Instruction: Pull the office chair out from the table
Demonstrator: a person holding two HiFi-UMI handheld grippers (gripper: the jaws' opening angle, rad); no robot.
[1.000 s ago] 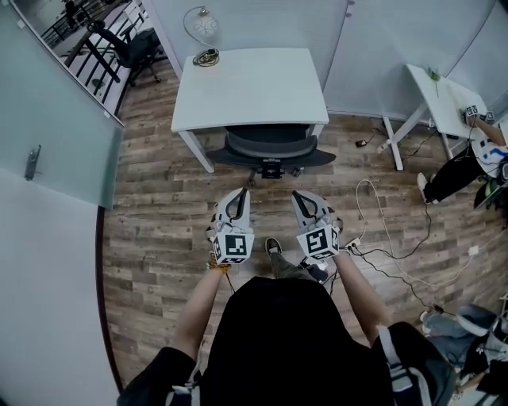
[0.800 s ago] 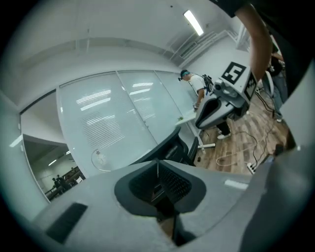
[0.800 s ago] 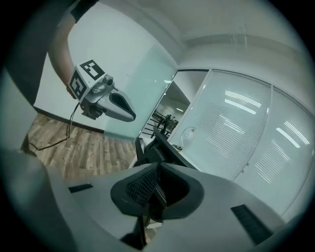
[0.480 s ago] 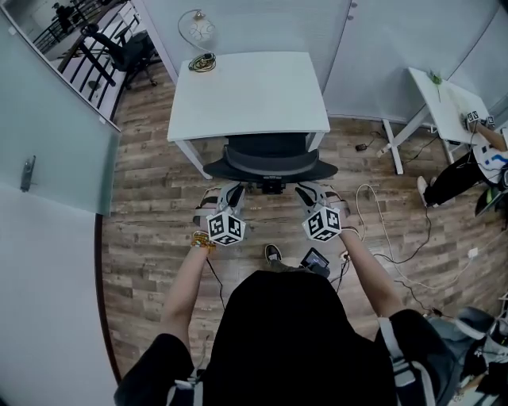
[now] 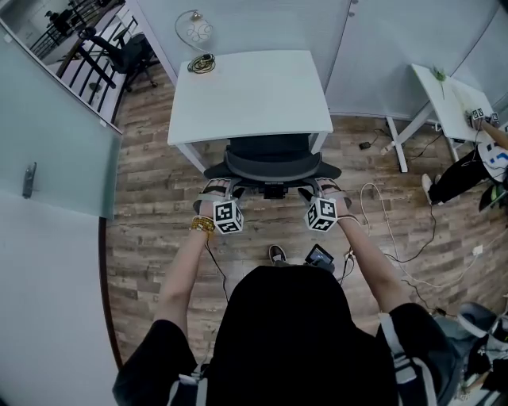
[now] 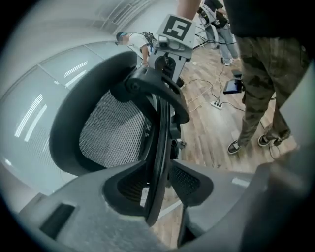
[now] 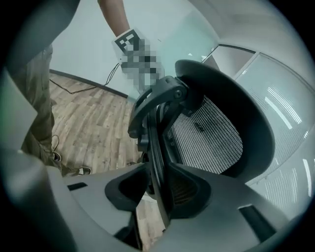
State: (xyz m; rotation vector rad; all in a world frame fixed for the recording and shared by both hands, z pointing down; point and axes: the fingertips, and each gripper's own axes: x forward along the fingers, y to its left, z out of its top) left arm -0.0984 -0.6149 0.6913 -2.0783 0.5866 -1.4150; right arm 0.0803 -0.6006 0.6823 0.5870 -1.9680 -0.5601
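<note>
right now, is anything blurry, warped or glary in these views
Head view: sharp and evenly lit, wide lens bowing the walls around the table. Left gripper view: fisheye bulge on the chair, black corners, light streaks reflected on the glass wall. Right gripper view: same bulge and streaks, plus a mosaic patch laid over afterwards.

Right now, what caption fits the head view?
Left gripper and right gripper, jaws just opening, straddle the office chair backrest.

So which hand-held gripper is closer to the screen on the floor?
Right. The right hand-held gripper is at the chair back just beyond the screen; the left hand-held gripper is farther, at the chair's other side. Both jaws have just been opening, chair frame between them.
</note>
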